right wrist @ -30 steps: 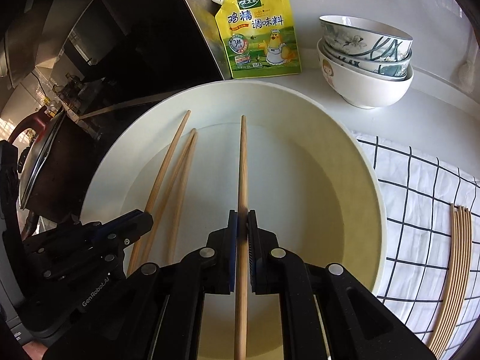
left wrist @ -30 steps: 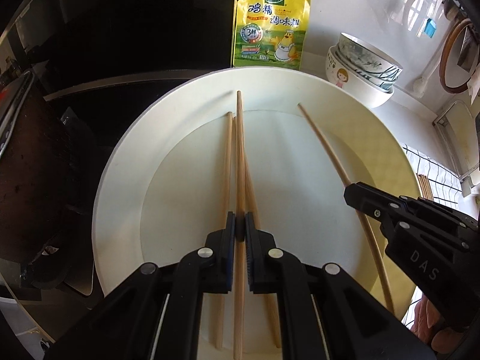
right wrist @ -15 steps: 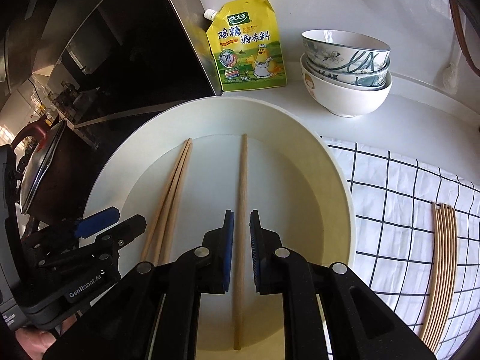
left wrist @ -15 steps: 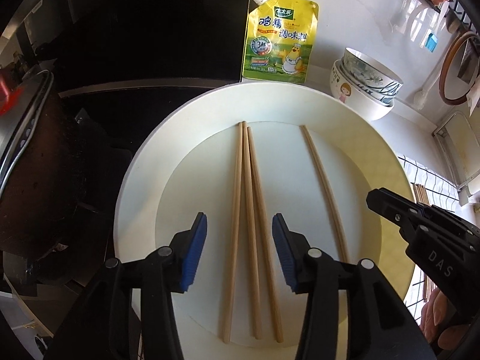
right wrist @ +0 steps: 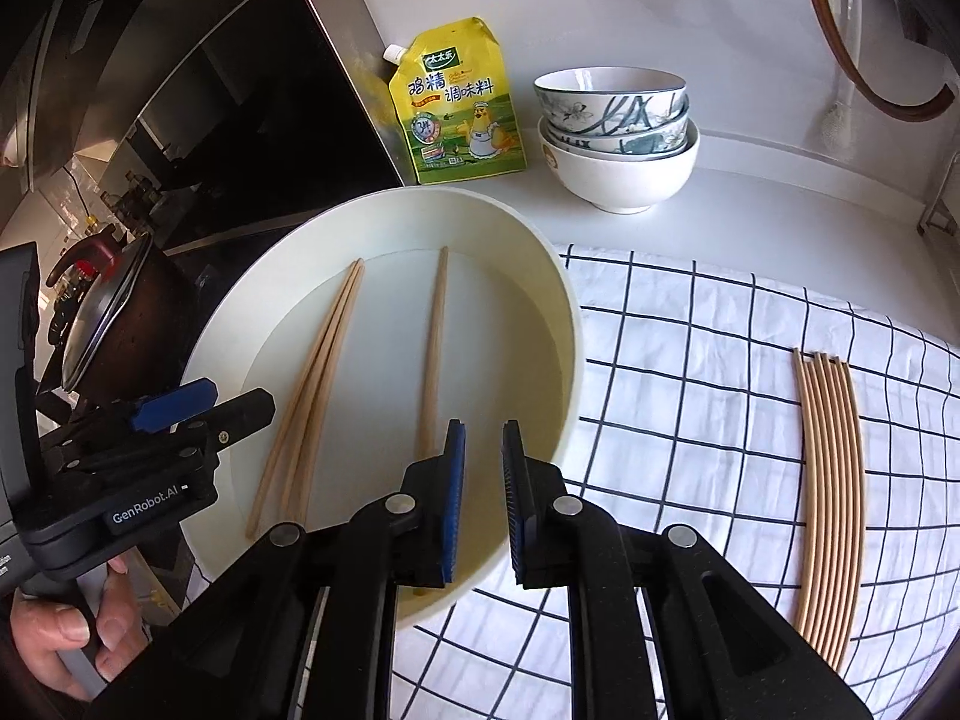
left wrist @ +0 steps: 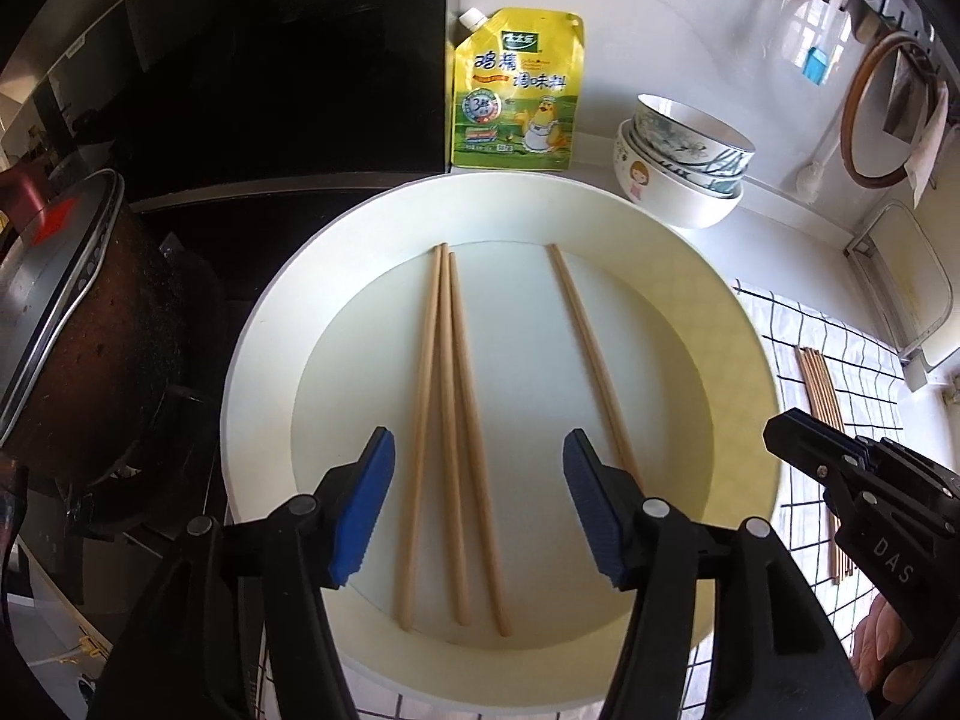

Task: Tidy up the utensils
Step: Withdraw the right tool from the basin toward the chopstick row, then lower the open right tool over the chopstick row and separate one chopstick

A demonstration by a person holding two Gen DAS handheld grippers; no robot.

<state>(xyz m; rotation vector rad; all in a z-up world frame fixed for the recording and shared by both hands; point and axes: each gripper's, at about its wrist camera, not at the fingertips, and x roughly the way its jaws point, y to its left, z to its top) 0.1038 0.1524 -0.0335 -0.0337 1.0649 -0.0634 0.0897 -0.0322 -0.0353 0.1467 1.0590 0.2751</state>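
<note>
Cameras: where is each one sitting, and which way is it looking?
Left wrist: sits on the left gripper, looking forward and down into the white basin with four chopsticks; its jaws are wide open, the right gripper at the edge.
Right wrist: sits on the right gripper, over the basin's rim and checked cloth; the left gripper and a hand show.
Both share the basin, yellow pouch and stacked bowls.

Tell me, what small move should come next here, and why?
Probably lower the open left hand-held gripper onto the three chopsticks lying together in the white basin and close. Its fingers already straddle them, and a finished row of chopsticks lies on the checked cloth.
</note>
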